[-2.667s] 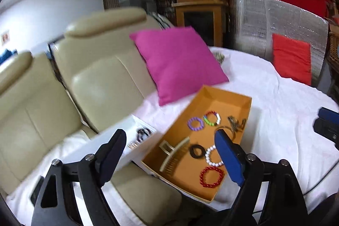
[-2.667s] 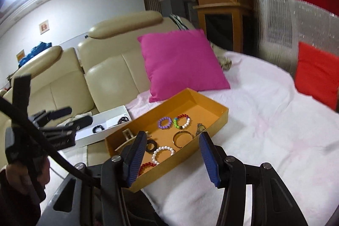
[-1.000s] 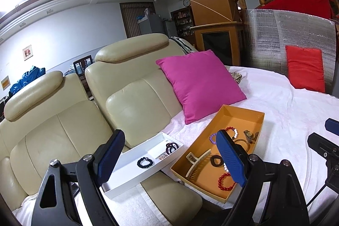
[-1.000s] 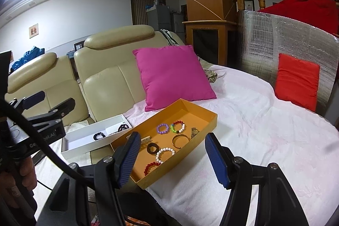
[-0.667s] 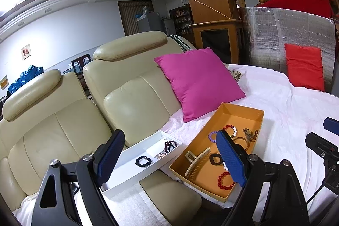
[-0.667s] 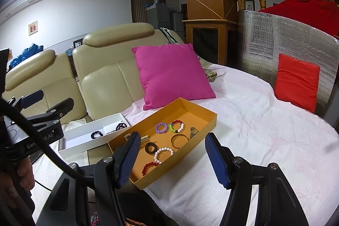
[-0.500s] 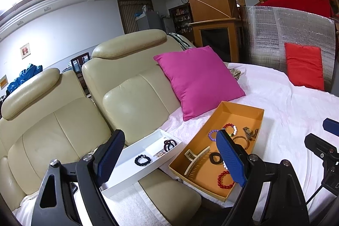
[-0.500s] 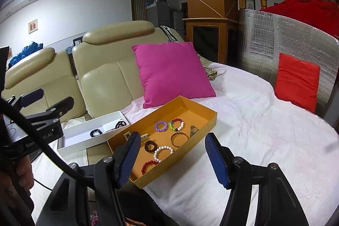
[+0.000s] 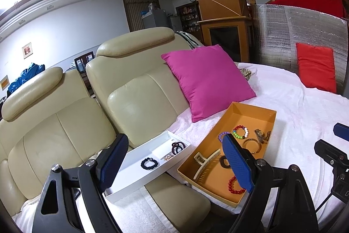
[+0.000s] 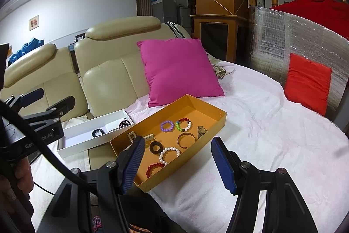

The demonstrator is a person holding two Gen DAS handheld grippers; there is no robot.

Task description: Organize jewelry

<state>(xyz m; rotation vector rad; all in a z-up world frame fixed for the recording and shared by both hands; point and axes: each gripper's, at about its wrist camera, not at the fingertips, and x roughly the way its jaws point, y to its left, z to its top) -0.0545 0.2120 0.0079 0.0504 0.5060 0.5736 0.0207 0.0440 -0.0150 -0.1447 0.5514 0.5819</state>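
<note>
An orange tray (image 9: 270, 111) (image 10: 218, 123) on the white-covered bed holds several bracelets, a beige hair claw (image 9: 205, 162), a gold bangle (image 10: 185, 139), a red bead bracelet (image 10: 153, 168) and a white bead bracelet (image 10: 169, 153). A white divided tray (image 9: 135, 180) (image 10: 72, 146) to its left holds a black bead bracelet (image 9: 149, 163) and a dark hair tie (image 9: 177, 146). My left gripper (image 9: 174, 167) is open and empty, above and short of both trays. My right gripper (image 10: 176, 164) is open and empty, near the orange tray's front.
A beige leather sofa (image 9: 135, 97) stands behind the trays. A pink cushion (image 9: 207, 78) leans behind the orange tray. A red cushion (image 10: 307, 82) rests against a silver foil panel (image 10: 283, 40) at the right. The left gripper's body (image 10: 32, 123) shows in the right wrist view.
Both views have pulled back and steadied since 2.7 s ago; the white tray has come into full view. Over the last second both grippers have barely moved and stay open.
</note>
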